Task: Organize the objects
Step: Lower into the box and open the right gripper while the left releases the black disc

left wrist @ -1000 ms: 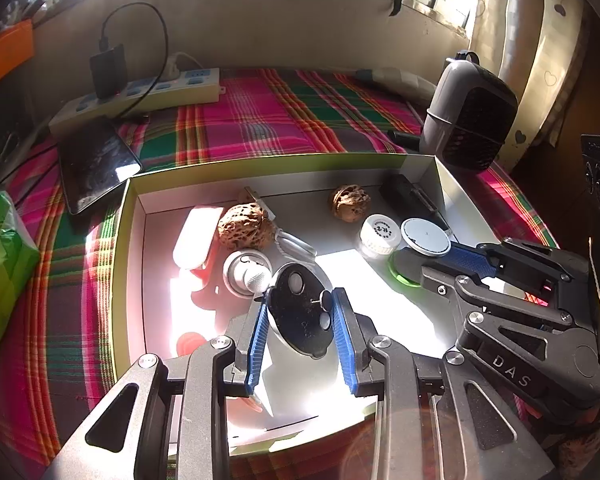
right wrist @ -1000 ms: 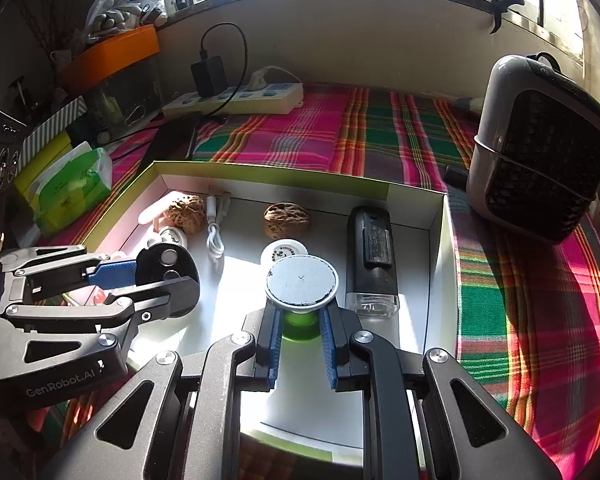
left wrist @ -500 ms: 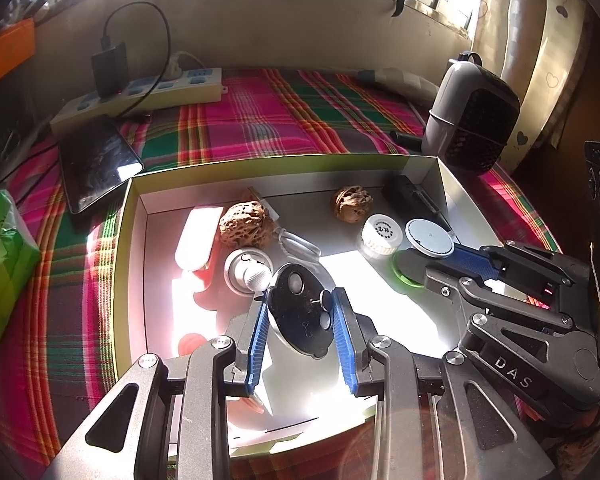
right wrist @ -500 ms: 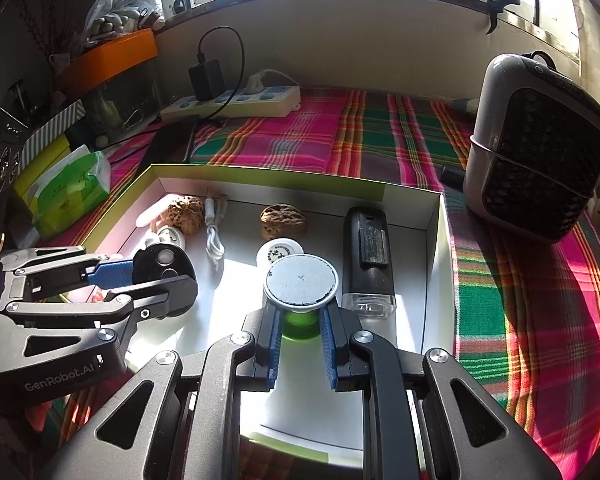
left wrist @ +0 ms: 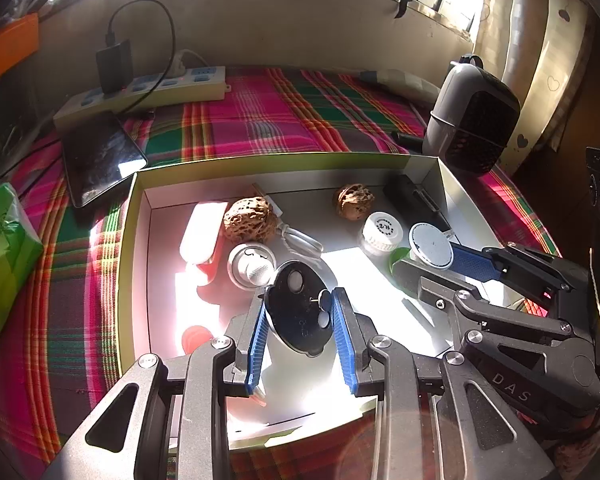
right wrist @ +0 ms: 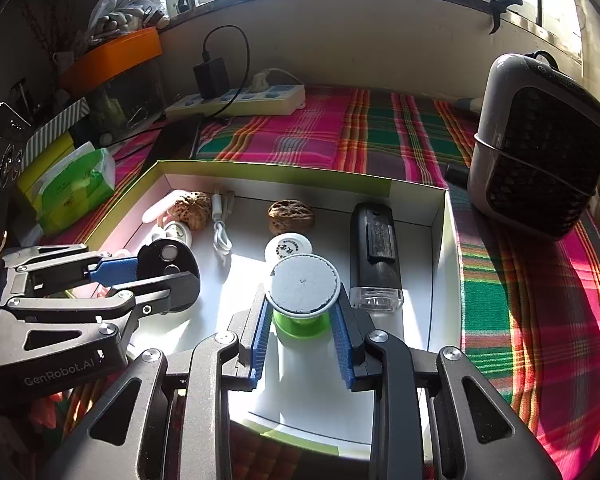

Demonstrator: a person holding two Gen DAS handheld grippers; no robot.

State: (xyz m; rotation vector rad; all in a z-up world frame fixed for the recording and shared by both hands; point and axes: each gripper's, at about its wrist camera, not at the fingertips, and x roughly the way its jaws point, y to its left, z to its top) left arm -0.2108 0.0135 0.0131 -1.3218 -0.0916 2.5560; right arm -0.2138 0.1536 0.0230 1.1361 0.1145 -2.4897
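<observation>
Low in the centre of the left wrist view, the left gripper [left wrist: 300,316] is closed on a black oval disc [left wrist: 298,312], its blue pads pressed to either side so the piece sits flat between them, just above the floor of the white tray [left wrist: 140,280]. At lower centre of the right wrist view the right gripper [right wrist: 302,316] clamps the green stem of a spool-shaped holder with a grey round top [right wrist: 303,284], gripped below the cap, probably because the narrower stem gives the pads a surer seat than the wide top.

Both tools hang over the near, sunlit half of the tray, side by side and apart, which suggests two pieces being set down or lifted at once.

Farther up the frame the tray's contents lie in a loose row along its back wall: a white bar [left wrist: 202,232], a large rough walnut [left wrist: 250,220] touching a coiled white cable [left wrist: 300,240], a round white case [left wrist: 250,266], a smaller walnut [left wrist: 354,202], a small white-capped jar [left wrist: 382,232] and a black rectangular device [right wrist: 374,250] along the right wall.

Beyond the tray, a plaid cloth [left wrist: 260,120] carries a power strip [left wrist: 148,94], a dark tablet [left wrist: 100,160] and a grey heater [right wrist: 540,160]; a green tissue pack [left wrist: 4,248] sits at left.
</observation>
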